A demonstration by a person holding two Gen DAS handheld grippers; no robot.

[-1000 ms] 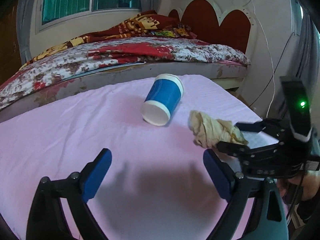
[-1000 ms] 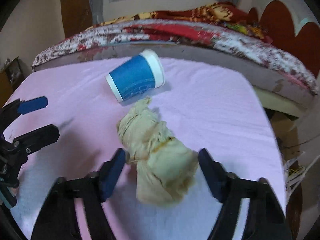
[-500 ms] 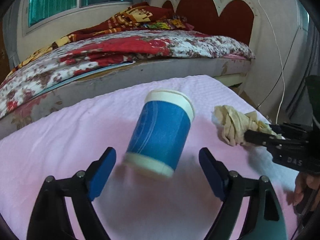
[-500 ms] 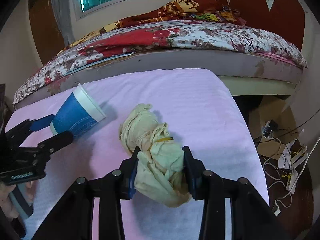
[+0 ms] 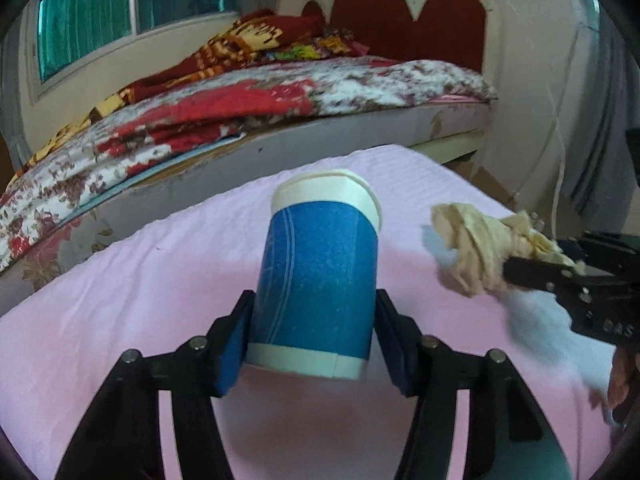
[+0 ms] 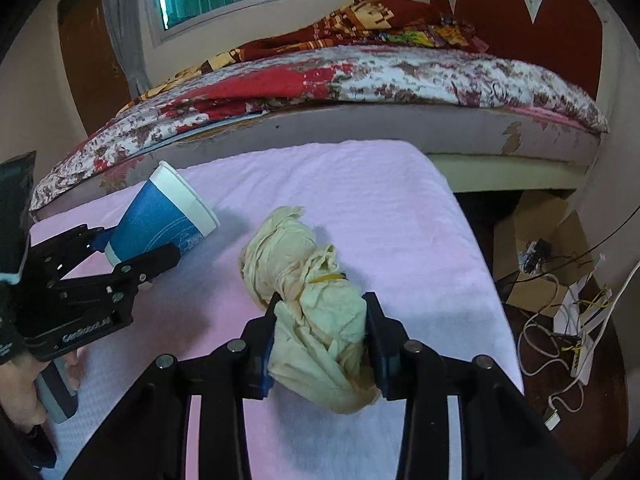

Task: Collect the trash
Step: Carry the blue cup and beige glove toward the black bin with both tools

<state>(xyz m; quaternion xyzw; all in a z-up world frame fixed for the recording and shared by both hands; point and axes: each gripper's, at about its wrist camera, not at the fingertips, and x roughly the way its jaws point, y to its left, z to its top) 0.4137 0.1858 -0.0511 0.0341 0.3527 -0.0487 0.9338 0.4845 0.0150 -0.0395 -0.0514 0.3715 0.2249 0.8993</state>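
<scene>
Two pieces of trash are being taken at once from the pink cloth-covered table [image 6: 400, 208].

Left gripper [image 5: 310, 334]: a second ago its jaws stood wide over bare cloth, with the blue paper cup with white rim and base [image 5: 320, 276] lying on its side well ahead, toward the far edge. The cup is now bracketed, a blue pad against each flank near its base. The jaws are closing on it; contact looks made on both sides, with no visible crushing. Seen from the right wrist, the cup lies near the table's left edge, mouth toward the far side.

Right gripper [image 6: 320, 338]: a second ago its jaws straddled the crumpled beige tissue wad bound by a yellow rubber band [image 6: 304, 292] with gaps either side. The pads are now pressed into the wad's near half and are closing further. The wad sits toward the near right part of the table.

Judgement: both items appear secured, so lifting looks possible. No bin is visible in either view.
</scene>
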